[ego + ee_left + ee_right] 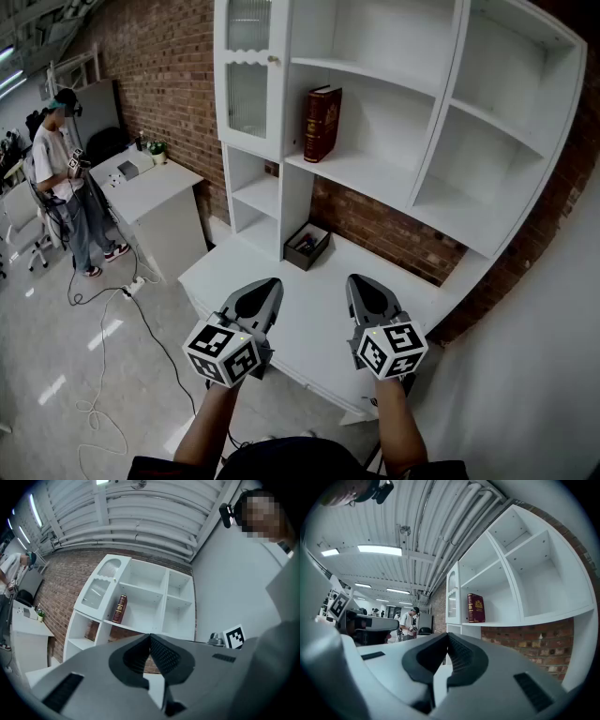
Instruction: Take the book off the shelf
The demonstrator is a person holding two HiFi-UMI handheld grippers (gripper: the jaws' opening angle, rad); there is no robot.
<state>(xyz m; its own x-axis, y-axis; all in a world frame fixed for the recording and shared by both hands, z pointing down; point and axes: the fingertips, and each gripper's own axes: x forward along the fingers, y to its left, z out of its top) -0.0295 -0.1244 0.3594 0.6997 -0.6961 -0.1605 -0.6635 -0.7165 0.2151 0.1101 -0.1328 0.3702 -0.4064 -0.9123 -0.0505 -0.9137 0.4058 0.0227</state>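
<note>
A dark red book (322, 124) with gilt markings stands upright, perhaps leaning slightly, on the white shelf (370, 174)

Book (322, 124): dark red cover, slight sheen, gilt stamping.
Shelf unit (375, 173): smooth white painted finish; its door (247, 98) ribbed glass.
Wall (178, 75) behind shelf unit: rough red brick.

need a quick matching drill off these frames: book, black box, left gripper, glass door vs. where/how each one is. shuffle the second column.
Column 1
1. book
2. black box
3. left gripper
4. glass door

Column 2
A. on the desk, at the foot of the shelf unit
B. standing upright in a middle compartment
C. shut, nothing between the jaws, above the desk
D. top left of the shelf unit

Pairs: 1-B, 2-A, 3-C, 4-D
</note>
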